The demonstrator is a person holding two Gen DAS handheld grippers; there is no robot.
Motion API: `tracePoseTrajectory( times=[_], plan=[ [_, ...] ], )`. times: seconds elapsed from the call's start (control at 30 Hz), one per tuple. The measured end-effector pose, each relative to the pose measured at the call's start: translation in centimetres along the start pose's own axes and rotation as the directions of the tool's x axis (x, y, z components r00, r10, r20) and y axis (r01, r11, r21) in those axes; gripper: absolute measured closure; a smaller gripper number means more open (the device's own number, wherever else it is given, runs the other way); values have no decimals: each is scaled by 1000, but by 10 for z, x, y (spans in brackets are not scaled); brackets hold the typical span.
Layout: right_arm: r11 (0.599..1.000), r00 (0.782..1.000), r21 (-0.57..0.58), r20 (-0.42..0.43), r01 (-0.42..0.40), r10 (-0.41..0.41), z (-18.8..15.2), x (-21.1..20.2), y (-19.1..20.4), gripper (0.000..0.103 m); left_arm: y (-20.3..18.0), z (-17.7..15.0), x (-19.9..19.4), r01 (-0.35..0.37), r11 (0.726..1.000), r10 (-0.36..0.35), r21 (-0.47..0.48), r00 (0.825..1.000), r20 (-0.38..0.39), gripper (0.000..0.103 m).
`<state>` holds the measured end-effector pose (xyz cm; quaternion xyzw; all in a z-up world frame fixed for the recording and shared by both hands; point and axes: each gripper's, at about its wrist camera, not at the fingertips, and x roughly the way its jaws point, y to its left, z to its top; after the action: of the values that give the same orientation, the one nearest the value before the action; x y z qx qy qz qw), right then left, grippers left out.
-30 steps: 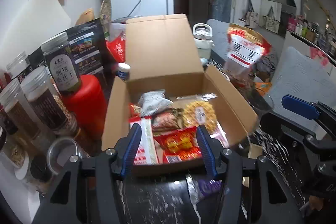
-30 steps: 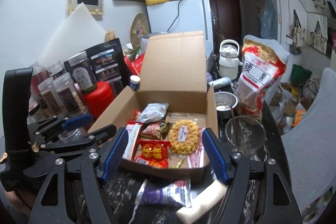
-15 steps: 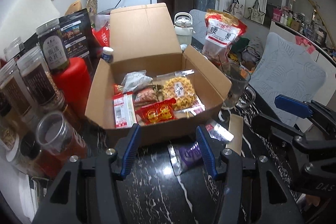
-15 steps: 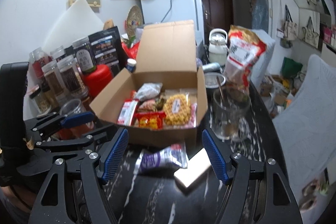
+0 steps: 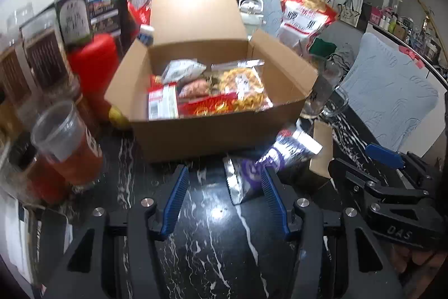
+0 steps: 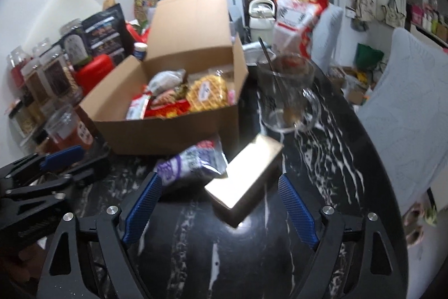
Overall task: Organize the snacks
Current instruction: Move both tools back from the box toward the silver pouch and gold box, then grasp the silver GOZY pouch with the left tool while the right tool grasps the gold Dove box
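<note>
Approach to the two loose snacks lying outside the box.
Right gripper (image 6: 219, 210), jaws just widened and empty, frames the flat tan box (image 6: 243, 181); left gripper (image 5: 224, 201), jaws part-open and empty, faces the purple foil packet (image 5: 263, 167). Next: close, lift into the open cardboard box (image 6: 168, 131) behind on the black marble table (image 6: 322, 159).

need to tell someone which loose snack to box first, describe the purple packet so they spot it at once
Find the open cardboard box on the black marble table. The purple packet lies just in front of it, outside, beside a plain tan box. It is the only purple and silver crinkly wrapper there.
</note>
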<state>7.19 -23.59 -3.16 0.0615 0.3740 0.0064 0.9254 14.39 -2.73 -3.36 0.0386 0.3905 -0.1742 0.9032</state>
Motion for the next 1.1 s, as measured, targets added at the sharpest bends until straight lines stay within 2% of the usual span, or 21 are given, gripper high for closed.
tracePoseTrajectory(
  times=[0.3,0.47,0.6,0.73,0.83,0.9,1.0,1.1],
  plan=[
    [1000,997,31,-78,-2,4,-11,38,-13,17,10,-12,26,22,998,-26,-51,996,-82,49],
    [1000,994,-9,-105,0,-1,-8,60,-13,17,6,-9,39,59,998,-63,-38,993,-104,49],
    [1000,993,4,-119,-23,23,-6,69,-20,17,-2,-1,49,80,997,-79,5,991,-110,49],
    [999,989,26,-139,-42,45,-8,70,-33,18,-12,8,58,149,988,-142,44,981,-132,49],
    [999,990,30,-138,-29,33,-10,67,-42,18,-20,12,63,238,969,-225,65,961,-159,49],
    [999,990,34,-136,-25,30,-12,63,-50,18,-27,14,68,273,959,-255,81,951,-175,49],
    [999,990,45,-140,-25,32,-13,61,-59,19,-38,15,80,271,953,-243,135,950,-198,49],
    [998,988,55,-149,-19,27,-14,62,-68,20,-49,18,89,232,952,-196,199,963,-183,49]
  ],
)
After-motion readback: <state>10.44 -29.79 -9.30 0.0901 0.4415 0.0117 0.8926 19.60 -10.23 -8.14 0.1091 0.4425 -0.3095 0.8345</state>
